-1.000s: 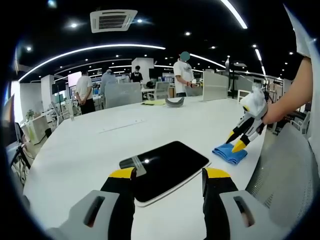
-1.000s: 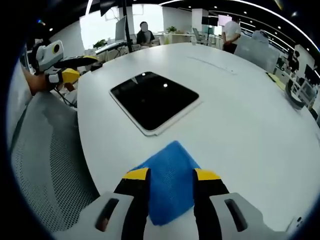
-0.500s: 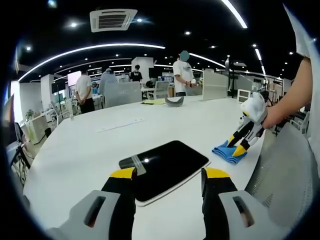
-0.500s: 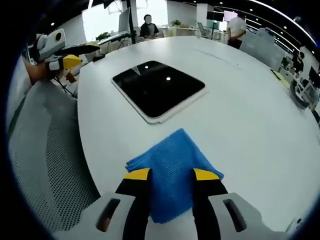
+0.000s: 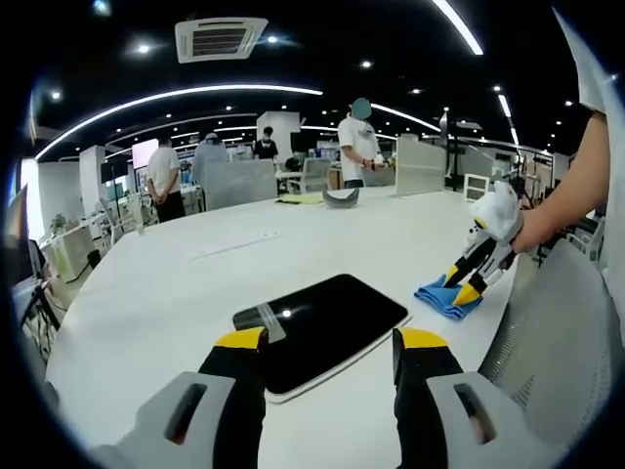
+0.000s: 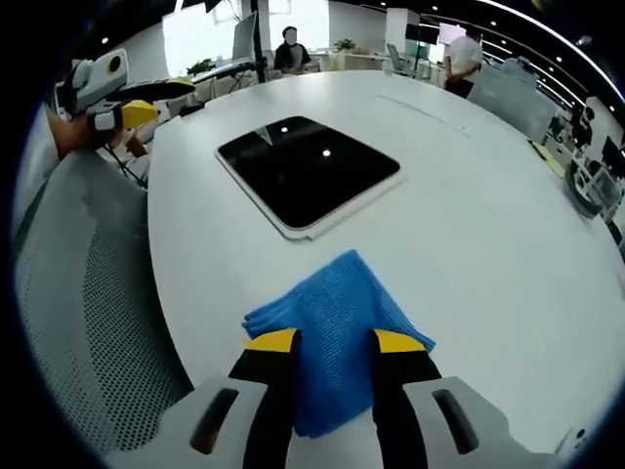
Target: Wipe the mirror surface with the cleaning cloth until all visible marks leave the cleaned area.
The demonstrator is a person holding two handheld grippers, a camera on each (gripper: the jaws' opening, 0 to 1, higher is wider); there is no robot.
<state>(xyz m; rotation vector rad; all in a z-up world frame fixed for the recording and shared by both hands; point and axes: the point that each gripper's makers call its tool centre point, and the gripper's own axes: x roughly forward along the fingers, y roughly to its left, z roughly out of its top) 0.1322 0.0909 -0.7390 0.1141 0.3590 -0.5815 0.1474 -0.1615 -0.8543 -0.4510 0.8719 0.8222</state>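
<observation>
The mirror (image 5: 322,327) is a dark rectangular slab with a white rim, lying flat on the white table (image 5: 195,283). My left gripper (image 5: 330,342) is open, its yellow-tipped jaws standing just short of the mirror's near edge. To the mirror's right lies the folded blue cloth (image 5: 447,299), with my right gripper (image 5: 463,281) tipped down onto it. Seen from the right gripper view, the cloth (image 6: 337,327) lies between the jaws of my right gripper (image 6: 335,344), which stand apart on either side of it. Beyond it lie the mirror (image 6: 308,171) and the left gripper (image 6: 132,106).
A grey mesh chair (image 6: 78,322) sits against the table's near edge, also seen as the chair (image 5: 557,332). A strip (image 5: 239,246) and a grey object (image 5: 342,198) lie far across the table. Several people stand among desks at the back.
My right gripper has dropped closer onto the cloth and its jaws have narrowed slightly around it. The left gripper and the mirror have stayed put.
</observation>
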